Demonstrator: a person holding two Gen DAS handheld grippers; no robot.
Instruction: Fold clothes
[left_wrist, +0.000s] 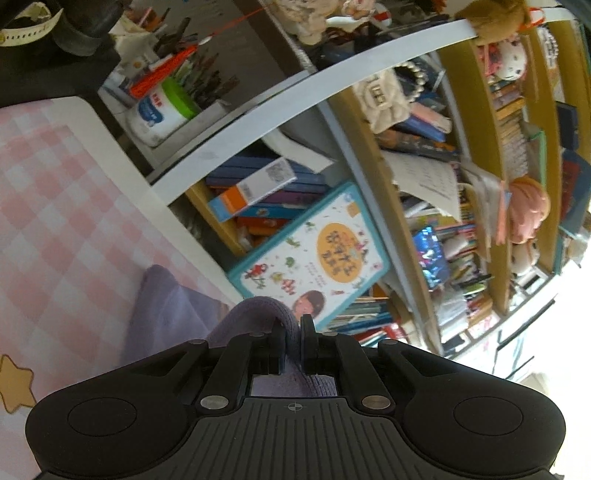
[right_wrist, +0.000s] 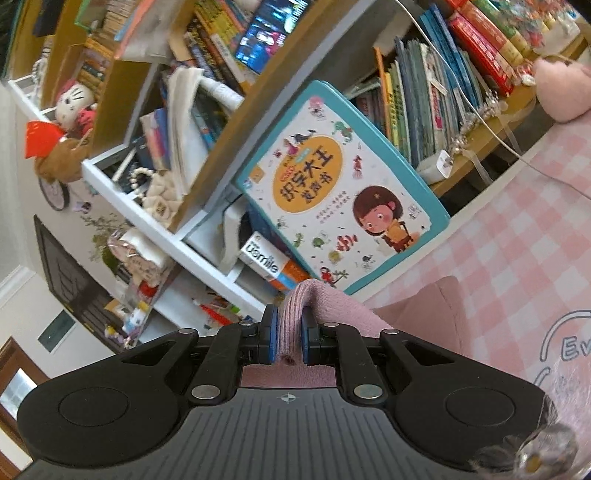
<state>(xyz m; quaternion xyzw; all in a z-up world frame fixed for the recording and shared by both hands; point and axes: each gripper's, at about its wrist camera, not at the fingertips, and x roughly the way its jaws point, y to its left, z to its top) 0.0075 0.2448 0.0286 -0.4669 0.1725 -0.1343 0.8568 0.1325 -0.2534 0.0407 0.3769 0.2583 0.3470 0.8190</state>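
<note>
A knitted garment (left_wrist: 173, 314) looks purplish in the left wrist view and pink in the right wrist view (right_wrist: 417, 317). It hangs from both grippers above a pink checked tablecloth (left_wrist: 55, 206). My left gripper (left_wrist: 293, 332) is shut on a ribbed edge of the garment, which bulges up between the jaws. My right gripper (right_wrist: 290, 332) is shut on another ribbed edge, clamped between its blue pads. The lower part of the garment is hidden behind the gripper bodies.
A crowded bookshelf (left_wrist: 424, 177) stands just beyond the table edge, also seen in the right wrist view (right_wrist: 207, 206). A large teal children's book (right_wrist: 340, 188) leans against it. A white tub and pencils (left_wrist: 162, 110) stand at the far left. A pink plush (right_wrist: 561, 88) lies far right.
</note>
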